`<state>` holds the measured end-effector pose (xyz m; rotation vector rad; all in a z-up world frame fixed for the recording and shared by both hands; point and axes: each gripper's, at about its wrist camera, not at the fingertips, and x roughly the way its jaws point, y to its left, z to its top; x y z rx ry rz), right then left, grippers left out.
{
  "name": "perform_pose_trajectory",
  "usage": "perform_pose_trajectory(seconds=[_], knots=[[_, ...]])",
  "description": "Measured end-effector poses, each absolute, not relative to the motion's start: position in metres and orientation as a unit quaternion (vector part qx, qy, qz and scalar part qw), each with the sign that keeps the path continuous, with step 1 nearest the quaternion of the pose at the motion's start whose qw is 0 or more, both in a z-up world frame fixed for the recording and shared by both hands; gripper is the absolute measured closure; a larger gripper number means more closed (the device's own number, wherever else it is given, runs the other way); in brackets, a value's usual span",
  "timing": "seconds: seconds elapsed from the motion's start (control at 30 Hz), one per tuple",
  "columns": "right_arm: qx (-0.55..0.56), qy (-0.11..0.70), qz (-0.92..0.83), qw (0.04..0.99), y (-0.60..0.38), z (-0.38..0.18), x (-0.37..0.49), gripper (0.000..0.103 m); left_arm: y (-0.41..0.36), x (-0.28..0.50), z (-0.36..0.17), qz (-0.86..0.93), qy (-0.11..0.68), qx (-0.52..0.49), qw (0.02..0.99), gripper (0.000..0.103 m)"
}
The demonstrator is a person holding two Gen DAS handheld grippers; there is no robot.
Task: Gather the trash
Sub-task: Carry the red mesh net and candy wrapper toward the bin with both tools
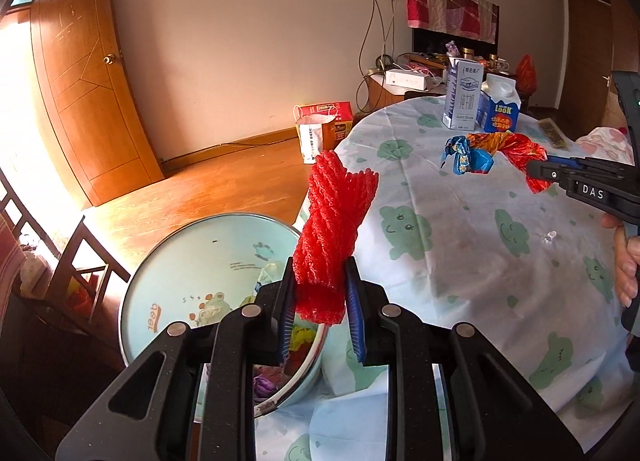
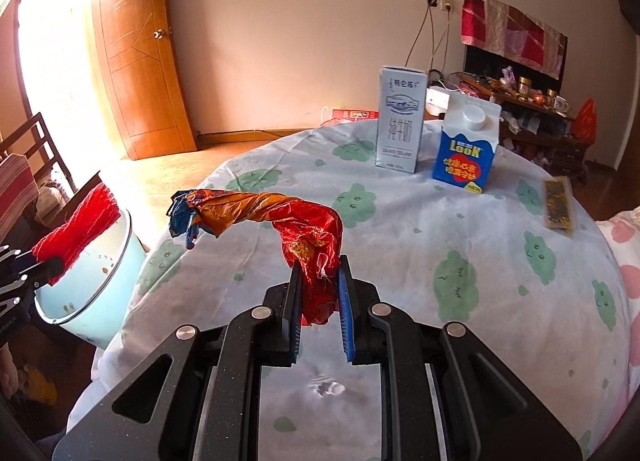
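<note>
The left tongs are clamped on a red foam fruit net, which sticks up and forward from between the blue pads. Just below and left of these tongs stands a pale blue trash bin on the floor against the table; wrappers lie in its bottom. To the right, the right tongs pinch a crumpled red and orange foil wrapper, whose blue end hangs out to the left above the cloud-printed tablecloth. Ahead of the right tongs, well apart, a tall white milk carton stands upright, and just beside it on the right a blue gable-top carton. Farther right a flat dark packet lies on the cloth. A hand grips the right tongs' handle.
</note>
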<state>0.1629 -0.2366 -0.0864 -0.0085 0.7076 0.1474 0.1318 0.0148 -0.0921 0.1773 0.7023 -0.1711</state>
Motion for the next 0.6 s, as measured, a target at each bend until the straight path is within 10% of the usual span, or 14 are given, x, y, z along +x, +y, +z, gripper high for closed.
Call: perform_pose_trajectory(seconds=[0.6], knots=[[-0.047, 0.347, 0.122, 0.929, -0.161, -0.085, 0.173, 0.086, 0.071, 0.118, -0.095, -0.036, 0.349, 0.073, 0.934, 0.081]])
